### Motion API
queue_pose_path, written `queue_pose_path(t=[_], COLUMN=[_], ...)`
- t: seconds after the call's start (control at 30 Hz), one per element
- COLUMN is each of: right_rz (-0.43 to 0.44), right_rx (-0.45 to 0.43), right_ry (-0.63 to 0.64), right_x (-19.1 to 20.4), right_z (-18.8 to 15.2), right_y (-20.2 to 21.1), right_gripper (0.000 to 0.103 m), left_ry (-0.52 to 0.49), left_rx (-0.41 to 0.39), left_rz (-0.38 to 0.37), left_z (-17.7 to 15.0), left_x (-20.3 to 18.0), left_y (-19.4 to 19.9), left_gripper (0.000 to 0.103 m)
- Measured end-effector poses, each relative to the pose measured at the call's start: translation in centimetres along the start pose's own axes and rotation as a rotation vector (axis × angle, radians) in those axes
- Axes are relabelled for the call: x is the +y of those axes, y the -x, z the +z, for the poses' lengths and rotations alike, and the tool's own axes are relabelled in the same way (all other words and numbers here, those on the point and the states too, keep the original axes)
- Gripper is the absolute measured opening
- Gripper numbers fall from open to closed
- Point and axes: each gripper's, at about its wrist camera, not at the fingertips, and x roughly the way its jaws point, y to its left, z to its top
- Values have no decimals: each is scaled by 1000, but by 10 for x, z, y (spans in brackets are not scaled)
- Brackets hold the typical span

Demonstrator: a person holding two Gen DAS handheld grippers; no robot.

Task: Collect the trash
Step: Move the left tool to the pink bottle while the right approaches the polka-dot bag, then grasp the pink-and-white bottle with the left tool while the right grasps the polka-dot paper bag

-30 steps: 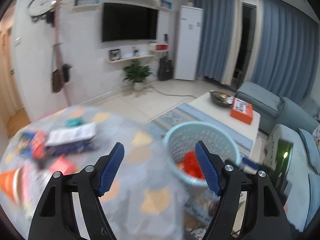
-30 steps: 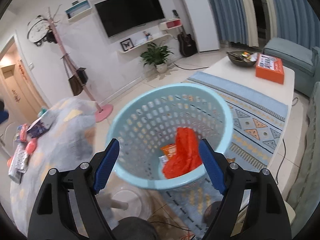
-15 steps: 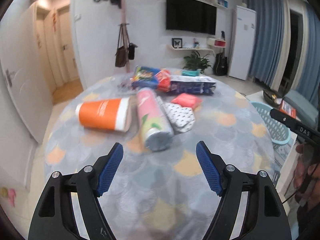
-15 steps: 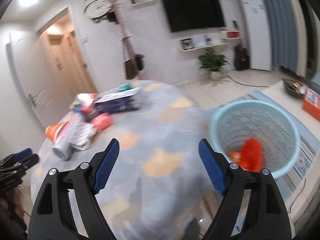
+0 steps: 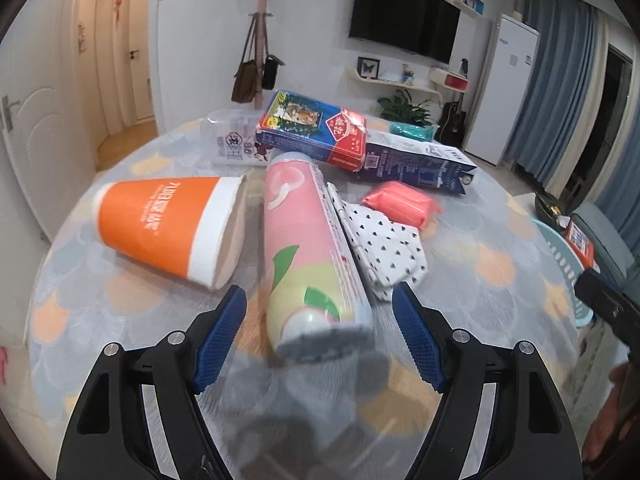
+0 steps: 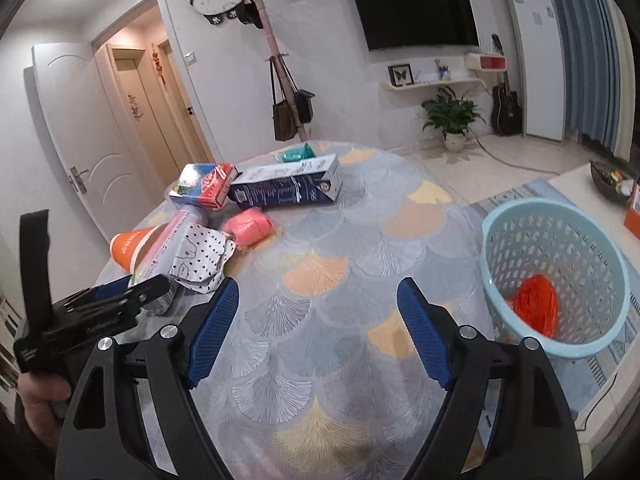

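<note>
Over the table, left gripper [image 5: 320, 334] fingers spread — flanking pink can [image 5: 310, 256].

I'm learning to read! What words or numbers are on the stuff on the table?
"36": clear plastic bottle, on its white label.
Orange paper cup: white Chinese characters, too blurred to read.
Blue carton: small print, too small to read.
Red and blue box: Chinese characters, unreadable.
Pink can: no readable words.

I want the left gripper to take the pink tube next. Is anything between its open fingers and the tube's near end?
Nothing visible. The left gripper is open, and the pink tube's near end lies straight ahead between the fingers. The orange cup lies to its left and the dotted wrapper to its right, both off that line.
</note>
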Motion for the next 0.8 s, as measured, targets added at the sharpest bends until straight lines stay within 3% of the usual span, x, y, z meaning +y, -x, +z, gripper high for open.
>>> queue_pose_path(t=[0.03, 0.1, 0.4, 0.6, 0.8], right_rz=[0, 1, 68, 160, 140], right_rx=[4, 6, 79, 192, 299], right_ry=[1, 12, 32, 54, 64], right_x=[1, 5, 28, 67, 94], right_z=[0, -1, 6, 17, 22], right_y=[-2, -4, -34, -73, -116], right_gripper=[77, 77, 77, 77, 77], left_ry=[10, 42, 59, 44, 62], left_rx=[12, 41, 3, 13, -6], left_rz=[4, -5, 3, 15, 6], left_z=[0, -2, -27, -49, -52], left_x=[1, 7, 32, 44, 46], left_y=[-4, -7, 34, 49, 48], left_gripper=[69, 50, 50, 49, 49])
